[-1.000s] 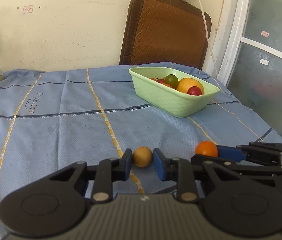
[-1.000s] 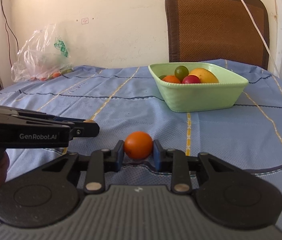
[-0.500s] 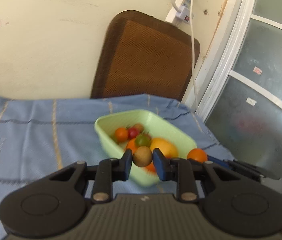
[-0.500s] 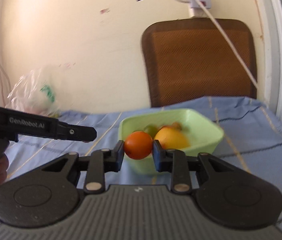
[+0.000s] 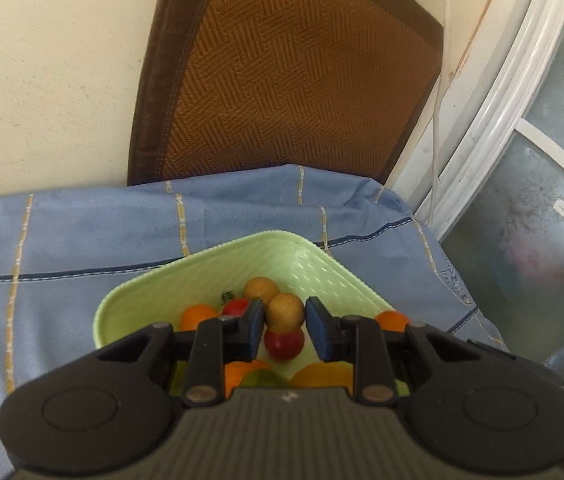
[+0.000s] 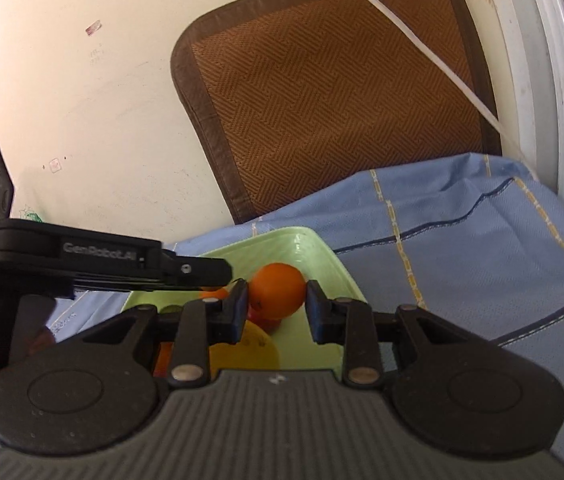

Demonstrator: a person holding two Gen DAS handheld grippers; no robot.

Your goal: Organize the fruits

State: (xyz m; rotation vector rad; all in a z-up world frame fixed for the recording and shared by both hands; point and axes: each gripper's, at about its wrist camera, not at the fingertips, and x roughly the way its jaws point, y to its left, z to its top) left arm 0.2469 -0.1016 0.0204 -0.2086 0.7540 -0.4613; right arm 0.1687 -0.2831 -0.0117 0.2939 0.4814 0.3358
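Note:
My left gripper hangs over the pale green basket, shut on a small tan round fruit. Under it in the basket lie a red fruit, another tan one, an orange one and a yellow one. My right gripper is above the near right part of the basket with an orange between its pads. Its jaws are opening, and both pads still touch the orange. The left gripper's finger crosses the right wrist view from the left.
A blue tablecloth with yellow stripes covers the table. A brown woven chair back stands against the cream wall behind the basket. A white cable hangs beside a white-framed glass door on the right.
Both grippers lifted their fruits off the cloth and carried them forward over the basket. The basket now fills the space just under the fingers in both views.

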